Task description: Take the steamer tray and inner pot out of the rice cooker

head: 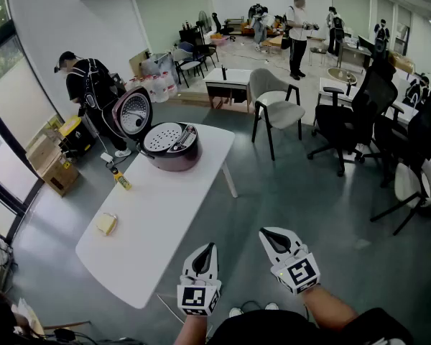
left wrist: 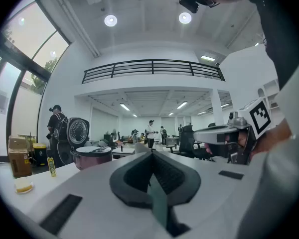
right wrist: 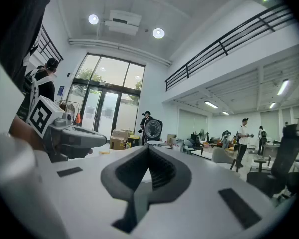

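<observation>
The steamer tray point(head: 162, 136), a white disc pierced with small holes, sits in the mouth of the rice cooker point(head: 174, 157), so nothing has been lifted out yet. The inner pot would lie beneath it, but the tray covers the opening and I cannot see the pot or what is in it. The top of the tray looks bare. The cooker's lid point(head: 133, 111) is swung up at the back with its round inner plate facing the tray, so the way in is open.

I judge the task to be at its very start. Both removals are left to do: the tray first, since it lies on top, then the pot under it.

The cooker stands at the far end of the long white surface point(head: 165, 221), nearer the far left corner. A small yellow bottle point(head: 121, 180) is at the left edge, partway along. A pale yellow block point(head: 106, 223) lies further toward the near end, also close to that edge. The rest of the top carries nothing.

Both tools are off the surface, beyond its near right edge and over the floor, well apart from the cooker. The left hand-held gripper point(head: 210, 250) has its jaws pressed together with nothing between them. The right hand-held gripper point(head: 267, 234) is beside it in the same state, closed and empty.
</observation>
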